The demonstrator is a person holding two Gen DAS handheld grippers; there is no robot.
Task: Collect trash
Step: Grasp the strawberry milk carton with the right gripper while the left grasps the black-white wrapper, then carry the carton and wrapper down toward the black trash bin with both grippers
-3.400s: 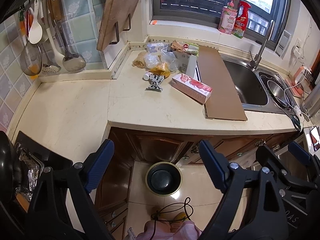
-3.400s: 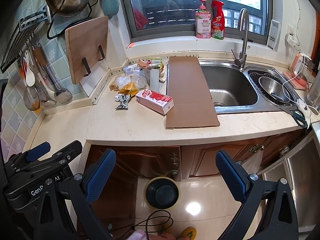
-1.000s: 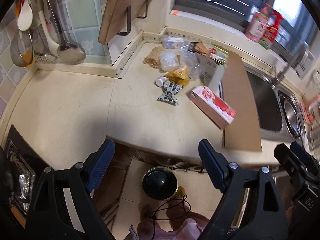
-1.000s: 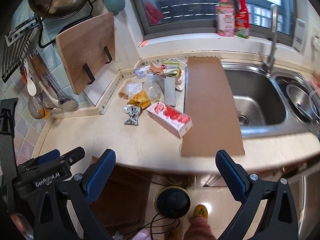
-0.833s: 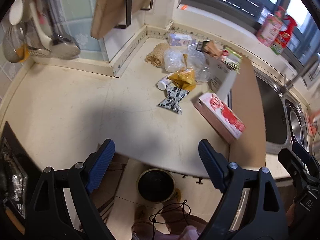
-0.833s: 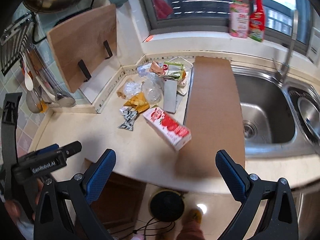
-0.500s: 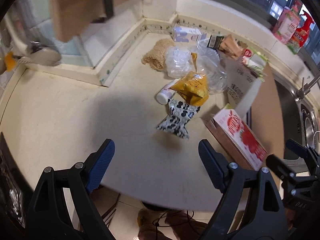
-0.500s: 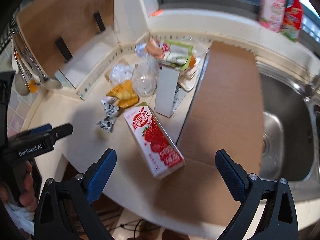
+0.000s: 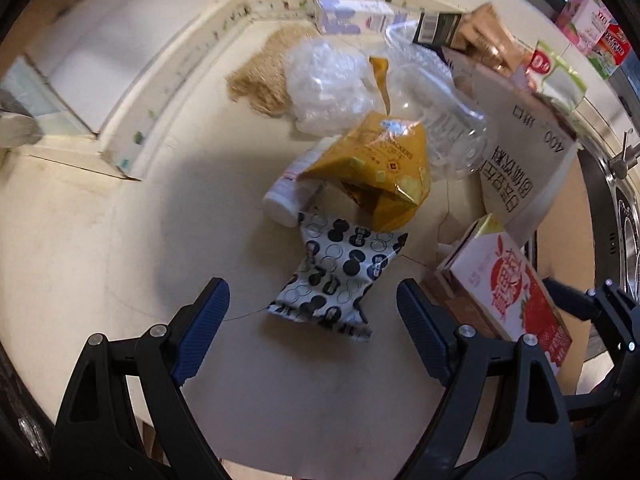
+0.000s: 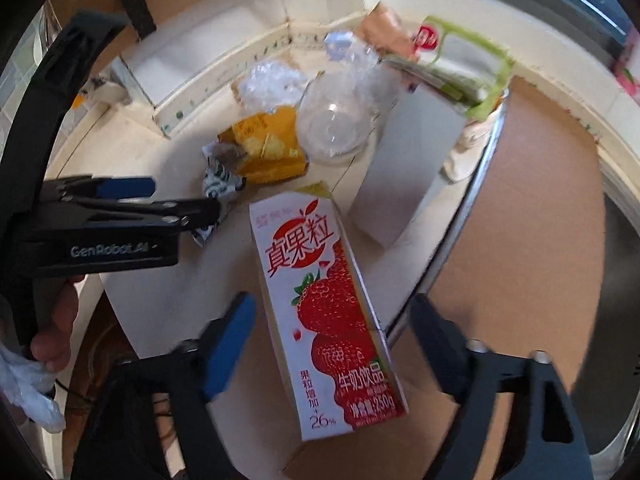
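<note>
The strawberry milk carton (image 10: 328,316) lies lengthwise between the right gripper's (image 10: 332,344) spread, empty fingers, while the left gripper (image 9: 312,316), equally released, straddles the black-dotted wrapper (image 9: 340,276).

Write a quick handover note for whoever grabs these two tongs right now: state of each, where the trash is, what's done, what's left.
Left tongs: open, empty, over the black-and-white dotted wrapper.
Right tongs: open, empty, straddling the strawberry milk carton, not gripping it.
Trash on the counter: yellow cracker bag, small white bottle, clear plastic bag, clear cup, white box, more packaging toward the corner.
Done: nothing picked up as far as the views show.
Left: grasp wrapper and carton, then collect the rest.
</note>
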